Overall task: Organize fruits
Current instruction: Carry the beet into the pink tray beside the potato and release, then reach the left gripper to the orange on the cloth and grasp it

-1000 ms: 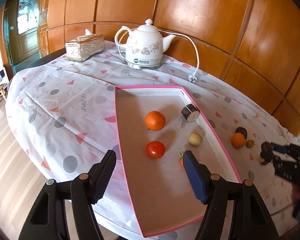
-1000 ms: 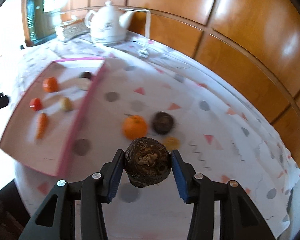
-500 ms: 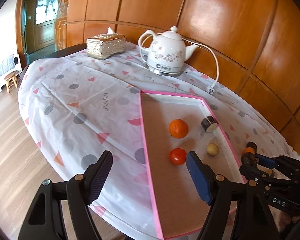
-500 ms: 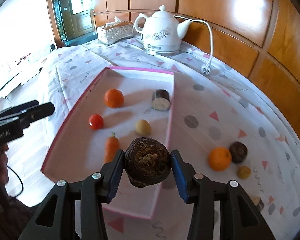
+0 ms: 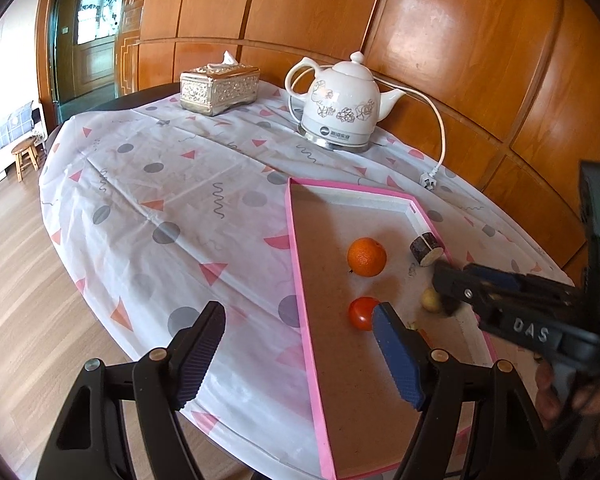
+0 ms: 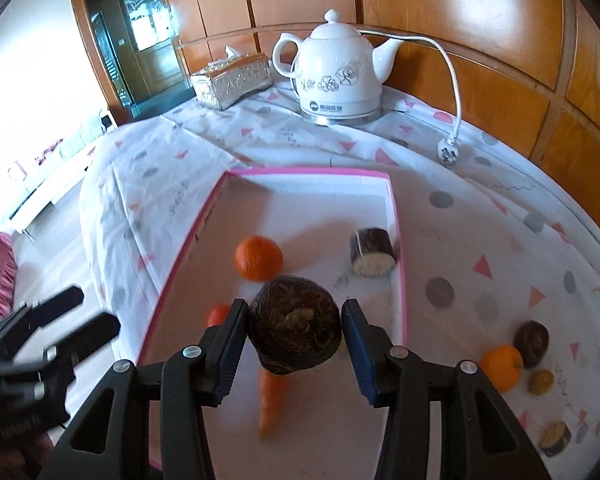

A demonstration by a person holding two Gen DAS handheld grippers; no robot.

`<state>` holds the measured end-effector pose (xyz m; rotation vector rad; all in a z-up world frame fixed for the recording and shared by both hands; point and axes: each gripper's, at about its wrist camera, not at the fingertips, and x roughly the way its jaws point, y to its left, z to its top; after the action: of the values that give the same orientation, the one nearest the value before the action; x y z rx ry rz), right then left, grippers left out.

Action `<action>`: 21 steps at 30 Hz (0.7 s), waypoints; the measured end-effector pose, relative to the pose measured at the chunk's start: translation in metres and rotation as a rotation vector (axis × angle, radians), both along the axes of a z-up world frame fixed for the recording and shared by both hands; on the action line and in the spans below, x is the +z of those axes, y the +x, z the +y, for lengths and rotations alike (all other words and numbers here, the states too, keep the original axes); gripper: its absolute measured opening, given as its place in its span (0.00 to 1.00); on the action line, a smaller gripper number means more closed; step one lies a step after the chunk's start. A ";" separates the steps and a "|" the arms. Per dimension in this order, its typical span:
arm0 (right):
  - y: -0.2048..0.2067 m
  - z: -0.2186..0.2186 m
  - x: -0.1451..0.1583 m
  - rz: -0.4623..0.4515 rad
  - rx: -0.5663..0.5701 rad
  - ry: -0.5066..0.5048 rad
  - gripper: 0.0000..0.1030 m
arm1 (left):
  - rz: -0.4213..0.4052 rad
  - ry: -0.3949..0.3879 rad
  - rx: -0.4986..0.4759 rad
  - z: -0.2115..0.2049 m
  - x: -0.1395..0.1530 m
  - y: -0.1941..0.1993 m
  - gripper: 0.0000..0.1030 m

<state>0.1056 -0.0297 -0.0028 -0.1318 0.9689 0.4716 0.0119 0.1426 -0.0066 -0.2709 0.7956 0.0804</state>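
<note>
- Taro is hanging over the pink tray, between the right hand-held gripper pads, whose jaws have just been opening.
- Left hand-held gripper is hovering wide open and empty over the tray's left rim.
- Orange, tomato and carrot are lying inside.

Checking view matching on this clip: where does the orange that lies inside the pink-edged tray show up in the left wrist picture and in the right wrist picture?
Left wrist view: the orange lies right of centre in the tray, above the tomato.
Right wrist view: the orange lies left of centre, just above and left of the dark root between the right gripper's jaws.
Shared landmark: the white kettle at the far end of the table.
</note>
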 end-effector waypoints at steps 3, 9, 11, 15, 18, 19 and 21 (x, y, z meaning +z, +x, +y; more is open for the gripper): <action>-0.001 -0.002 0.002 -0.005 -0.008 0.012 0.59 | -0.001 0.001 0.004 0.001 0.000 0.000 0.74; -0.017 -0.019 -0.001 -0.011 -0.041 -0.009 0.59 | 0.004 -0.005 0.007 0.002 -0.001 0.001 0.74; -0.024 -0.026 -0.003 -0.018 -0.059 -0.017 0.59 | -0.001 -0.001 0.002 0.000 0.000 0.000 0.74; -0.040 -0.043 -0.004 -0.048 -0.102 -0.042 0.59 | -0.001 0.004 -0.010 -0.003 0.001 0.000 0.74; -0.051 -0.056 -0.002 -0.077 -0.136 -0.061 0.59 | -0.005 0.011 -0.025 -0.007 0.002 0.000 0.74; -0.054 -0.060 -0.001 -0.084 -0.144 -0.064 0.59 | -0.006 0.013 -0.028 -0.008 0.003 0.000 0.74; -0.061 -0.072 0.002 -0.109 -0.176 -0.085 0.59 | -0.008 0.017 -0.038 -0.011 0.003 0.000 0.74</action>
<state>0.0447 -0.1015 -0.0011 -0.1459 0.8845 0.2596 0.0116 0.1318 -0.0034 -0.2394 0.7919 0.0502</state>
